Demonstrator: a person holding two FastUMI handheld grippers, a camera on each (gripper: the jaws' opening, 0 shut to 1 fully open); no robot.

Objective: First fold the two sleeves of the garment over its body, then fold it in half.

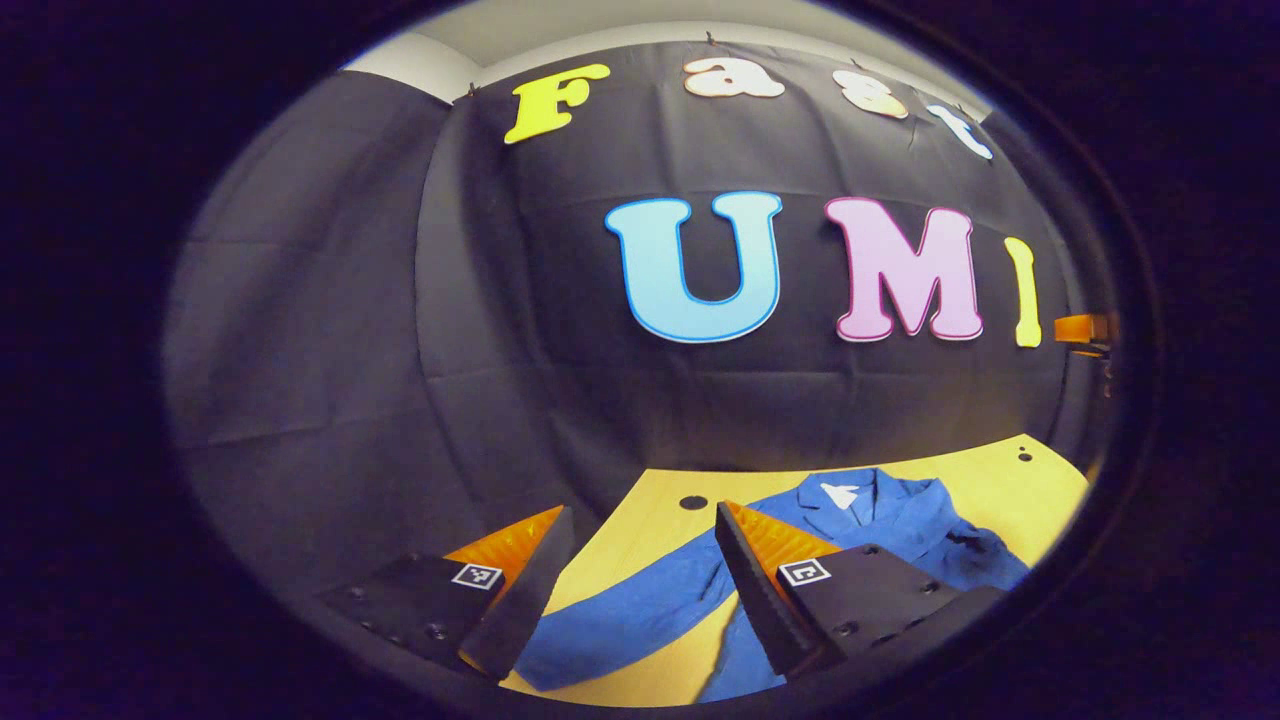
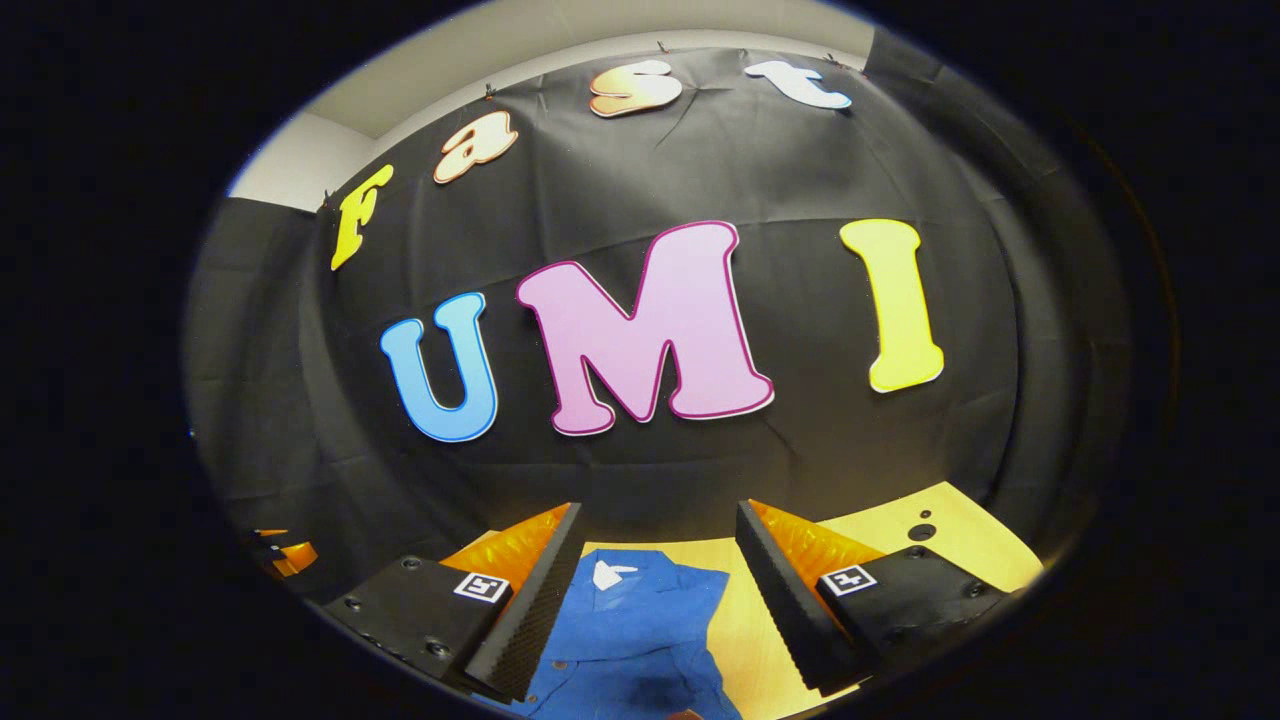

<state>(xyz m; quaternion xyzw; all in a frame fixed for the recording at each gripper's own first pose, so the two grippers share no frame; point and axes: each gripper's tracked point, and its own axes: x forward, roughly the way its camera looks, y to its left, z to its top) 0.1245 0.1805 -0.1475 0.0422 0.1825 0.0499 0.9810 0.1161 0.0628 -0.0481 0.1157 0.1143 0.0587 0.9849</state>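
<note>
We see the blue garment point(image 1: 880, 525) lying flat on the yellow table point(image 1: 1010, 470), its collar with a white tag toward the booth's black cloth wall point(image 1: 330, 350) and its body running back toward us. In the left gripper view one sleeve point(image 1: 640, 610) stretches out from the body as a long band across the gap between our fingers, slanting down to the near left; its cuff end lies just ahead of the left finger. We judge neither sleeve is folded over yet, though the other sleeve is hard to make out.

Our left gripper point(image 1: 640, 570) hangs above the table with its jaws wide apart and nothing between them. Our right gripper point(image 2: 655, 590) is likewise spread and empty, poised over the collar end of the garment point(image 2: 640, 620), which lies straight ahead and below.

The left gripper looks the nearer to the outstretched sleeve, so we would expect it to drop onto the cuff and carry it across the body.

The tabletop is smooth, with small dark holes point(image 1: 693, 502) near its far edge.
</note>
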